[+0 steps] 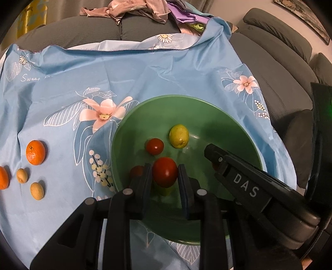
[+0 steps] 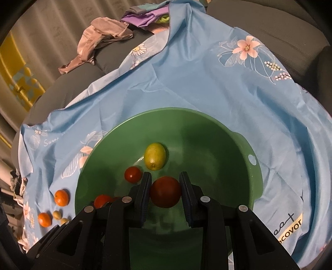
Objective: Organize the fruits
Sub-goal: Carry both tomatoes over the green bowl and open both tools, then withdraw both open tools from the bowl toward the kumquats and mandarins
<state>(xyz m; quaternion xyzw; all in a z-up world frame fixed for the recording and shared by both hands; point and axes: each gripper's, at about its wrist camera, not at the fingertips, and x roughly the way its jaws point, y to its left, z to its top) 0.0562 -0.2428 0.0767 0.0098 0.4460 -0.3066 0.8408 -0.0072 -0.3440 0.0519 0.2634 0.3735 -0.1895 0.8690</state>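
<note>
A green bowl point(image 1: 228, 124) sits on a blue flowered cloth point(image 1: 145, 68). In it lie a yellow-green fruit point(image 1: 178, 136) and a small red tomato point(image 1: 154, 146). My left gripper point(image 1: 165, 175) is shut on a red tomato point(image 1: 165, 171) over the bowl. My right gripper point(image 2: 165, 192) is shut on another red tomato point(image 2: 165, 192) over the same bowl point(image 2: 228, 133). The right gripper's body shows in the left wrist view point(image 1: 244, 182). Two mandarins point(image 1: 35, 152) and two small tan fruits point(image 1: 37, 190) lie on the cloth to the left.
A grey sofa point(image 1: 276, 68) lies under the cloth. Crumpled clothes point(image 1: 132, 8) are piled at the back. A further red tomato point(image 1: 137, 171) lies in the bowl beside my left finger.
</note>
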